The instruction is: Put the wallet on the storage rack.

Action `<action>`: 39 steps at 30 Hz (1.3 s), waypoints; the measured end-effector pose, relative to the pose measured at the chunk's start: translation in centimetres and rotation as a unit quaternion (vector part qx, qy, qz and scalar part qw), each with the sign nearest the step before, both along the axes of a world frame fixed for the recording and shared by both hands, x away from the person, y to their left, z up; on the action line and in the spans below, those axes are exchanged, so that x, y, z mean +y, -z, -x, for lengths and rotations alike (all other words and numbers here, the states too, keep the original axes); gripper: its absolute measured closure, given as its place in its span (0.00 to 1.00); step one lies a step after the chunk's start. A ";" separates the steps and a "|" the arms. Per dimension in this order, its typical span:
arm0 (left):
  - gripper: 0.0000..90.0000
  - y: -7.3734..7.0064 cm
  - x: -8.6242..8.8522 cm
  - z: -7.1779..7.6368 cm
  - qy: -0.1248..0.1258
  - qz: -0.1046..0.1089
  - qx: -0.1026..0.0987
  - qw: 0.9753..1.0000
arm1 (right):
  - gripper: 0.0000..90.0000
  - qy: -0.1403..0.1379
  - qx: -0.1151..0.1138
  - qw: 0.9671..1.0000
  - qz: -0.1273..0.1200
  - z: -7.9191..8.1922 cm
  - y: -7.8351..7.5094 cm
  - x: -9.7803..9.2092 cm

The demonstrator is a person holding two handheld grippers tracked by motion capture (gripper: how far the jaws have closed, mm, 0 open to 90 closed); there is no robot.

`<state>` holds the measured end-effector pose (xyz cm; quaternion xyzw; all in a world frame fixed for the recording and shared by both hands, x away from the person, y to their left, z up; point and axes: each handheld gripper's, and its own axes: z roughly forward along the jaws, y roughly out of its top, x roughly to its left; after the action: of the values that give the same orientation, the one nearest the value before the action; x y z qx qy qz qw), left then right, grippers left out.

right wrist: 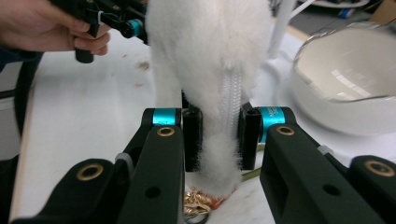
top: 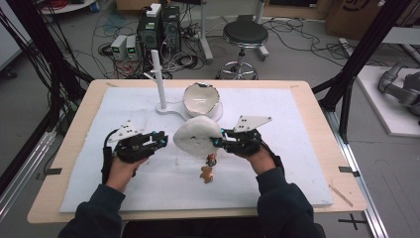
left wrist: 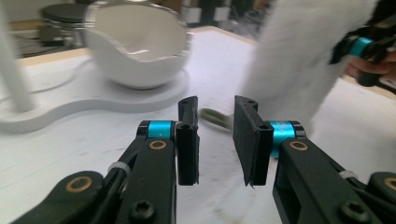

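Two tools: right tool pinching furry white pouch, zipper axis upright, left tool spread, holding nothing.

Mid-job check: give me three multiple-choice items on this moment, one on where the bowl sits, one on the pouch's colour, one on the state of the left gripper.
1. Where is the white bowl?
A. on the white stand base beside the post
B. on the floor
C. in the left gripper

2. What colour is the fluffy pouch?
A. black
B. white
C. red

3. How is the left gripper?
A. shut on the pouch
B. shut on the bowl
C. open, holding nothing

Answers: 1 A, the bowl rests on the stand base by the post. 2 B, its fur is white, clamped in the right gripper. 3 C, a clear gap shows between its jaws.
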<state>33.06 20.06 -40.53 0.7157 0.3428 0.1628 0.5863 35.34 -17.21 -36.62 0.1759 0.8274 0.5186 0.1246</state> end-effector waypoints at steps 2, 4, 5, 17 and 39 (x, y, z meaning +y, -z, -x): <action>0.77 0.1 0.8 -0.1 -0.016 0.003 0.000 1.000 | 0.86 0.010 -0.008 1.000 -0.002 -0.5 -0.6 -0.2; 0.73 0.2 1.3 -0.2 -0.029 -0.001 0.003 1.000 | 0.86 0.014 -0.018 1.000 0.005 -1.1 -1.4 -0.1; 0.73 0.2 1.8 -0.3 -0.035 -0.002 0.006 0.999 | 0.86 0.018 -0.028 0.999 0.011 -1.8 -2.4 0.0; 0.27 0.5 3.4 -0.8 -0.085 0.012 0.010 0.996 | 0.86 0.023 -0.074 0.995 0.061 -7.3 -7.9 2.7; 0.27 0.8 3.4 -1.0 -0.080 0.017 0.022 0.996 | 0.85 0.067 -0.142 0.968 0.197 -14.1 -8.1 5.4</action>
<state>34.10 23.46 -41.30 0.6791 0.4148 0.1880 0.5757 49.45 -11.85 -28.52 0.1279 0.8733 0.3556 0.3075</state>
